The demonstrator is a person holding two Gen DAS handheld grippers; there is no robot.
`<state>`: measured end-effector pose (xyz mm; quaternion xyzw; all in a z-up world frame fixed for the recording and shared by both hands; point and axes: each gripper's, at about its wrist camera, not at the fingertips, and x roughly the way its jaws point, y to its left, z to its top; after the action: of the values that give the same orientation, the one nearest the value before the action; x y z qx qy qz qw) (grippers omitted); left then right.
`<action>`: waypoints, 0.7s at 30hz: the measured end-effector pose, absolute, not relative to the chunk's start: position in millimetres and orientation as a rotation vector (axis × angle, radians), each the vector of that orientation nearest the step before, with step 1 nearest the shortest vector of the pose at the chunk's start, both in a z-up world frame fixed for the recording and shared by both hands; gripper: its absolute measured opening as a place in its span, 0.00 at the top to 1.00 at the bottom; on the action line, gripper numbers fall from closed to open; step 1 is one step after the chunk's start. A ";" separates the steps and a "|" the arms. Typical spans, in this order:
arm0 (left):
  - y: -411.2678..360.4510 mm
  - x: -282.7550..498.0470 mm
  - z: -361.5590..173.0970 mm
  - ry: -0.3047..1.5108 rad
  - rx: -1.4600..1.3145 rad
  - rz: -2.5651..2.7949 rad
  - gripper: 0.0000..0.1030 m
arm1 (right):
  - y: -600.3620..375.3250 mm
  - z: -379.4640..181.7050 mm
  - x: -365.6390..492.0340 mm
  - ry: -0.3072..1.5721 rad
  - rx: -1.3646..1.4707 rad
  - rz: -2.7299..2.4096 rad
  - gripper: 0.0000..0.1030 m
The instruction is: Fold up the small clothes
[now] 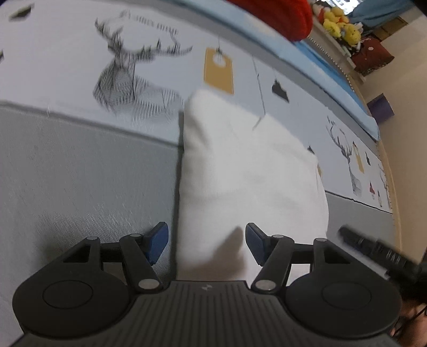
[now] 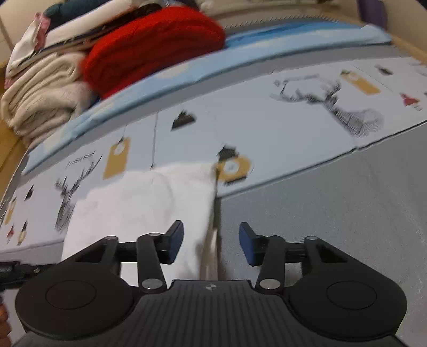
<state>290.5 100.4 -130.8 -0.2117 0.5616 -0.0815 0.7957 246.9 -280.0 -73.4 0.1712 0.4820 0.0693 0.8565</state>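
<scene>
A white folded garment [image 1: 248,173] lies flat on the bed, half on the grey sheet [image 1: 80,186] and half on the deer-print cover [image 1: 149,66]. My left gripper [image 1: 206,241] hovers open over the garment's near left edge; the blue pads [image 1: 157,240] touch no cloth. In the right wrist view the same white garment [image 2: 144,202] lies to the left. My right gripper [image 2: 210,243] stands open above its right edge, with the layered hem below the gap between the jaws. Nothing is held by either gripper. The right gripper's black body [image 1: 373,248] shows blurred at the left view's right edge.
A pile of folded clothes sits at the bed's far side: a red knit [image 2: 152,45] and cream pieces [image 2: 45,98] on a light blue sheet [image 2: 240,50]. Yellow plush toys [image 1: 339,24] and a purple box [image 1: 380,109] stand beyond the bed.
</scene>
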 end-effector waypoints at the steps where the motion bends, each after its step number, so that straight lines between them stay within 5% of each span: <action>1: 98.2 290.2 -135.7 1.224 -0.459 -0.170 0.34 | -276.6 -77.4 246.9 1.057 0.369 0.178 0.45; 11: 89.2 288.4 -160.8 1.276 -0.506 -0.172 0.43 | -272.3 -86.5 227.5 1.200 0.316 0.260 0.45; 12: 89.5 287.9 -161.0 1.273 -0.514 -0.174 0.44 | -272.6 -86.6 227.5 1.200 0.317 0.273 0.52; 13: 89.9 287.3 -160.6 1.266 -0.522 -0.178 0.46 | -272.6 -86.6 227.6 1.195 0.318 0.288 0.72; 15: 90.0 287.2 -158.7 1.248 -0.540 -0.189 0.48 | -273.4 -81.7 229.0 1.148 0.325 0.296 0.93; 21: 86.6 283.2 -151.0 1.218 -0.498 -0.183 0.48 | -280.2 -80.6 231.7 1.122 0.346 0.257 0.95</action>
<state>283.2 86.6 -151.0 -0.2312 0.5652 -0.0850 0.7873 231.7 -280.2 -80.6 0.1627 0.5280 0.1208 0.8247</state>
